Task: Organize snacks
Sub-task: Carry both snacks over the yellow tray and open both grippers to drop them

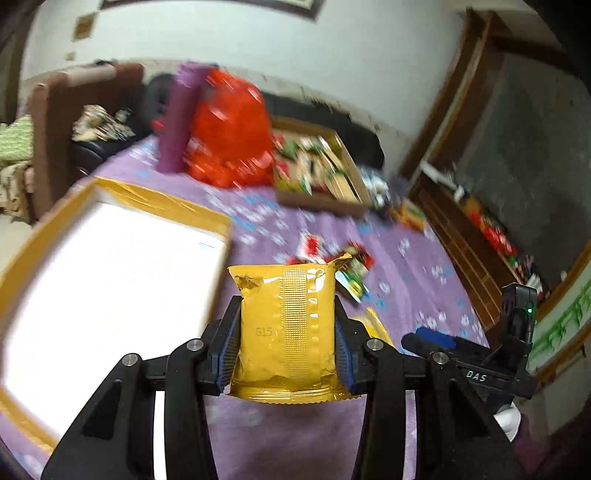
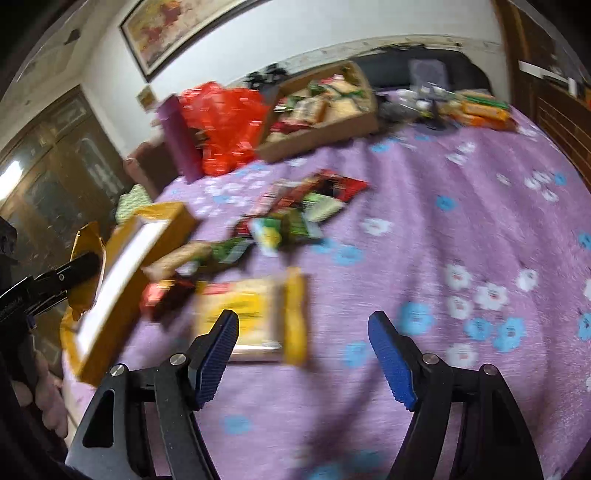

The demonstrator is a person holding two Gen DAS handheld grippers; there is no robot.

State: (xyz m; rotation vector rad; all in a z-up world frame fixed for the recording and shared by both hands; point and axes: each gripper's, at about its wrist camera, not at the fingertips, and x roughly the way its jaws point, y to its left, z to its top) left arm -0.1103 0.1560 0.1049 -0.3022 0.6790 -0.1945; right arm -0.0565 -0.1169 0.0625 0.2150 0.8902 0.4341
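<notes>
Left claw [image 1: 287, 325] grips one gold packet [image 1: 286, 332].

Glossy crinkled foil snack packet [image 1: 286, 325]; fuzzy purple cloth [image 2: 461, 229]; matt cardboard box [image 1: 325, 201]

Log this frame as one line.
left tool: shut on gold packet | right tool: open, empty | gold box: empty | loose snacks: on cloth

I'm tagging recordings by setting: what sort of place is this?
Probably a home living room: a framed picture on the wall, a brown armchair, and a floral purple tablecloth strewn with snacks.
</notes>
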